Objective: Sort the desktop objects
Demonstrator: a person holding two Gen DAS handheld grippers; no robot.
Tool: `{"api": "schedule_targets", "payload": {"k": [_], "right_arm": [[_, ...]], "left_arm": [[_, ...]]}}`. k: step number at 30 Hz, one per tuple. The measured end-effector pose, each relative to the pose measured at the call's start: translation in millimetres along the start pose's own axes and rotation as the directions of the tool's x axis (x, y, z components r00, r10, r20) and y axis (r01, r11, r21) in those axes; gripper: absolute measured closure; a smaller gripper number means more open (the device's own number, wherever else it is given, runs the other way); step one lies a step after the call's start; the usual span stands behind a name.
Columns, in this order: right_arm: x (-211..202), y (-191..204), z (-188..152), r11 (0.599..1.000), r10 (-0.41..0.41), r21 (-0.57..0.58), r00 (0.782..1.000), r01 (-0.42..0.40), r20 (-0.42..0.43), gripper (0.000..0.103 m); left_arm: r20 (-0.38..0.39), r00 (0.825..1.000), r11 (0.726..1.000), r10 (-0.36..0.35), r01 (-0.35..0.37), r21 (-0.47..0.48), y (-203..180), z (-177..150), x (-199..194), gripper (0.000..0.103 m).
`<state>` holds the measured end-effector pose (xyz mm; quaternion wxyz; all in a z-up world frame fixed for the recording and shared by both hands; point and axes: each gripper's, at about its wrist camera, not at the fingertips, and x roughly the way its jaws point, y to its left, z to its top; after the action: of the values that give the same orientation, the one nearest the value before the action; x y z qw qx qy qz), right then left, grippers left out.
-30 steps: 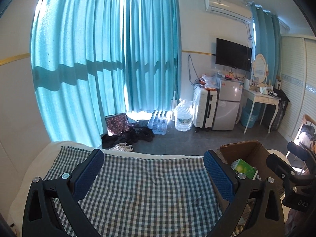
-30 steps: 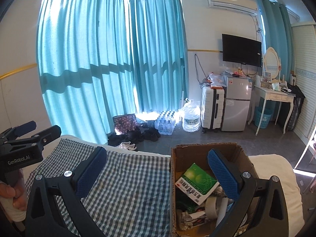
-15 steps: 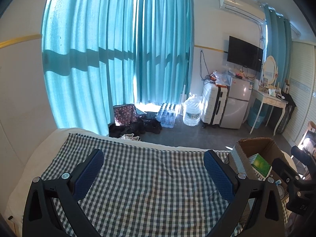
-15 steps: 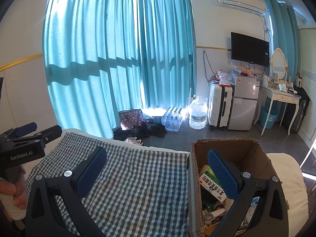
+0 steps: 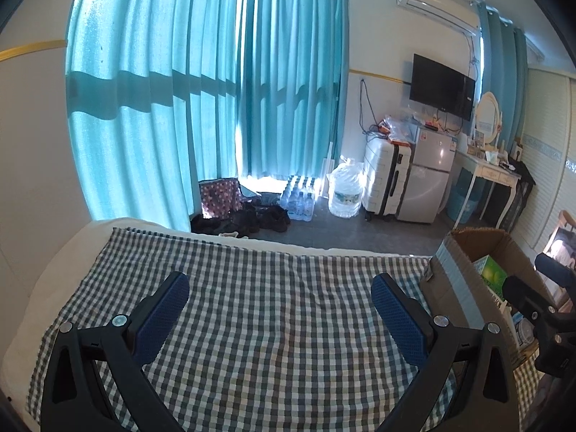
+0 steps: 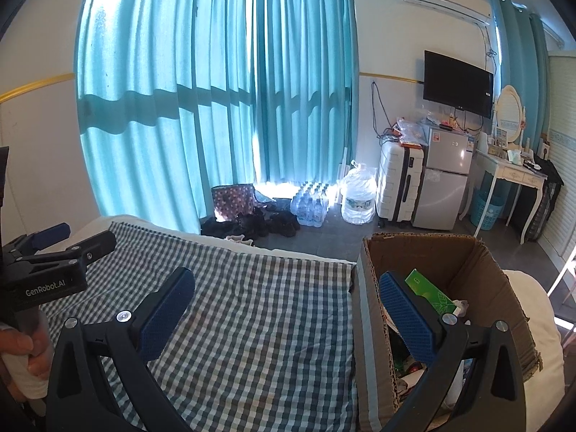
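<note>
Sunlit teal curtains close off the far side of a bedroom, with a suitcase, a small fridge and a wall TV to the right. Nearer, a bed carries a checked cloth, and no loose item shows on the cloth in either view.

On the cloth's right edge stands an open cardboard box. It holds the only sortable things in sight: a green packet leaning near the top, with paper, tape and other bits lower down that are too jumbled to name.

Both grippers hang above the bed. The left gripper is spread wide with nothing between its pads, and sits over bare cloth with the box off to its right. The right gripper is likewise released and empty; its right finger already overlaps the box mouth, the green packet just behind that finger. It is plainly the nearer of the two, and the box lies ahead and right of its centre line. The packet's long axis runs slantwise from upper left to lower right, tilted against the box wall.

A bare cloth beside a filled box fits two stages: things packed away already, or things waiting to be taken out and laid down. The pictures do not settle which.
</note>
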<state>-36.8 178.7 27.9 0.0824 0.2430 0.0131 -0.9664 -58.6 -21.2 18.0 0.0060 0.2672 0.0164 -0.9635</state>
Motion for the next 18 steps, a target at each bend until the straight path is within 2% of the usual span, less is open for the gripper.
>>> {"api": "schedule_targets", "payload": {"k": [10,18], "right_arm": [[13,12,-11,1.0,-0.018,-0.023,1.0,0.018,0.002,0.0],[20,22,-21,0.998,-0.032,-0.056,0.999,0.031,-0.008,0.0]], "left_arm": [[-0.037,0.999,1.0,0.001,-0.001,-0.001,12,-14,24,0.0],[-0.039,0.999,1.0,0.008,-0.008,-0.009,23,-16,25,0.0]]}}
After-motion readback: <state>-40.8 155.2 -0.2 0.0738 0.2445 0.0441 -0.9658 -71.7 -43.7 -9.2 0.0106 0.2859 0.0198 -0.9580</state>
